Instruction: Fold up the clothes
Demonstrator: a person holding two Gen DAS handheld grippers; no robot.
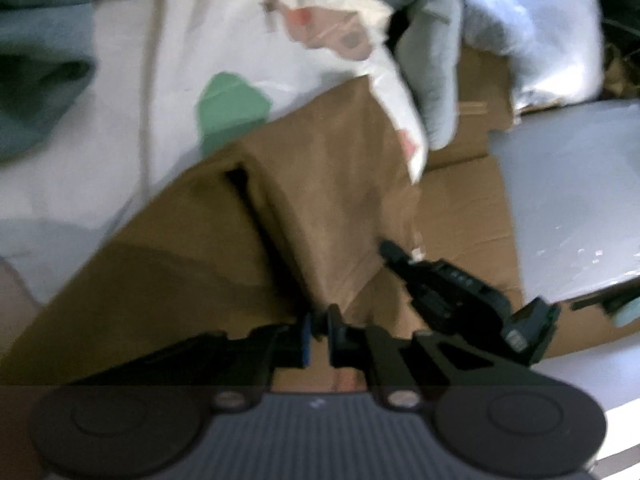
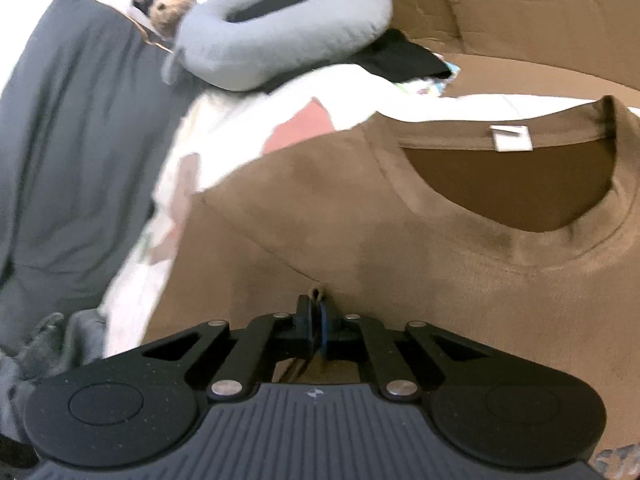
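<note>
brown T-shirt (image 2: 400,240) flat, white label; left gripper (image 1: 318,330), right gripper (image 2: 316,320) both pinching it

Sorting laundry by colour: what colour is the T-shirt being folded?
Brown, a plain tan-brown T-shirt with a small white neck label; clearest in the right wrist view.

Brown short-pile crew-neck T-shirt (image 2: 400,248): spread out, neckline open, a white label (image 2: 511,138) showing inside the back of the collar. It lies partly on a white bedsheet with green and pink patches (image 1: 224,80) and partly on flattened cardboard (image 1: 460,208). One fabric fold stands raised as a ridge in the left wrist view; a small pinch stands raised in the right.
</note>
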